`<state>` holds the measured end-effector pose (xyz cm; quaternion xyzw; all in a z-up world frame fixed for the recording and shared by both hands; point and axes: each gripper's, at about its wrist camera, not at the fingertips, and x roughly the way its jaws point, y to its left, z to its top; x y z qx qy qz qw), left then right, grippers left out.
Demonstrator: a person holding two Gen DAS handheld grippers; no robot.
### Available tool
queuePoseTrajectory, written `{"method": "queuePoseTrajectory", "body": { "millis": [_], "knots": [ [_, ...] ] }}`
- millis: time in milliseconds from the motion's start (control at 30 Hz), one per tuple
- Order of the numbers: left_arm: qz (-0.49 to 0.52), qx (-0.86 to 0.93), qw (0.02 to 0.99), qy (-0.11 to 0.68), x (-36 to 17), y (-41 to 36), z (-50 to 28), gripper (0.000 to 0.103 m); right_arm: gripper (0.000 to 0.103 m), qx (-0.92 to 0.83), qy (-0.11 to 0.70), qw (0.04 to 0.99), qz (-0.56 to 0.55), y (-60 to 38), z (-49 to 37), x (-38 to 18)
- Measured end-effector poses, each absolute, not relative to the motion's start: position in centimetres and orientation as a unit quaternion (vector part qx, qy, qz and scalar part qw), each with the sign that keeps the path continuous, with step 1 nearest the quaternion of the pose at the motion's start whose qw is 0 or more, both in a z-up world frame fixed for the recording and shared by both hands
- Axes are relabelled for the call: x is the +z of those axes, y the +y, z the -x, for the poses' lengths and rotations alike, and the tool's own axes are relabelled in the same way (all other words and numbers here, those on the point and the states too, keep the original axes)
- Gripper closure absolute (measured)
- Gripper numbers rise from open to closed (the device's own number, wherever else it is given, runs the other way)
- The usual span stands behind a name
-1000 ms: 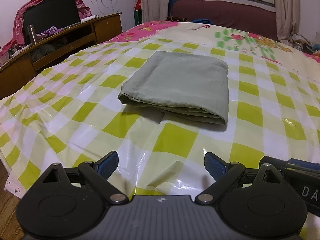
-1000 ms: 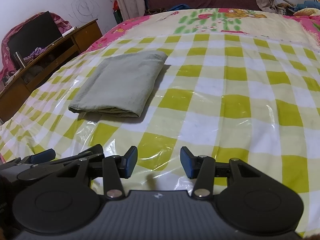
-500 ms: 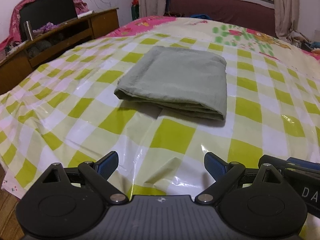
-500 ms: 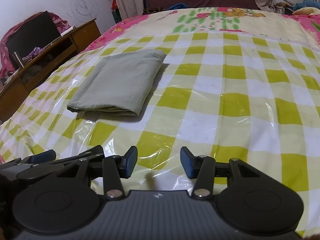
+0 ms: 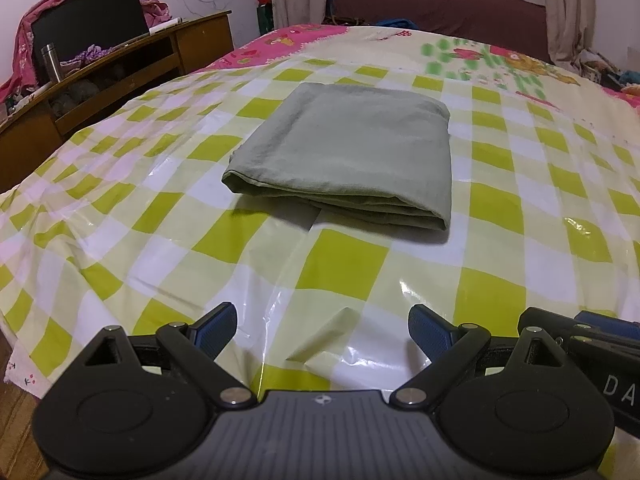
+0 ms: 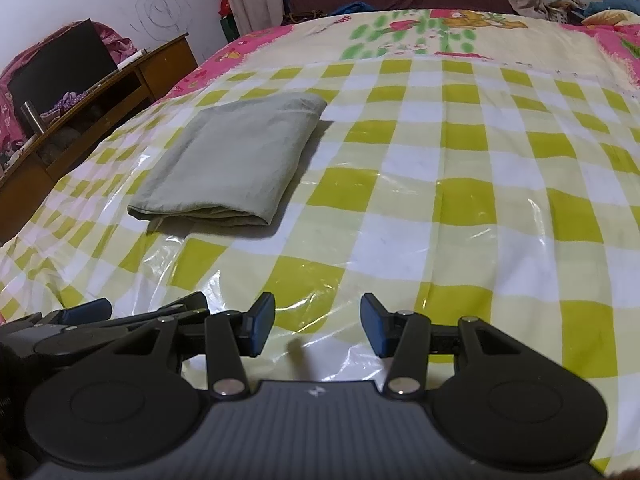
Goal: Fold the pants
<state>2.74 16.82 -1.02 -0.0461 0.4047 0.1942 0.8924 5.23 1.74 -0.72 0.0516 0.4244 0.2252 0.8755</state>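
Nothing has shifted on the bed since a second ago; only your left view has tipped slightly, so the window has slid out of the top of the frame.

From your left wrist, your left gripper stands with its blue pads wide apart and nothing between them, hovering over the checked plastic sheet. The folded pants lie flat ahead of the fingertips, well apart from them and centred on the gap. Your right gripper's edge shows just beside you on the right.

From your right wrist, your right gripper is parted about halfway, empty, above the same sheet. The pants lie ahead and off to its left, clear of both pads. A wooden desk stands farther left.
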Motion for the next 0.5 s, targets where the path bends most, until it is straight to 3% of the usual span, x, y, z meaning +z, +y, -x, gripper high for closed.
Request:
{"method": "queuePoseTrajectory", "body": {
  "millis": [500],
  "knots": [
    [0.046,0.194,0.891,0.407,-1.12,16.81,-2.82,0.000,0.054,0.223,0.424,0.876,-0.049,1.72,-5.20,-0.81]
  ]
}}
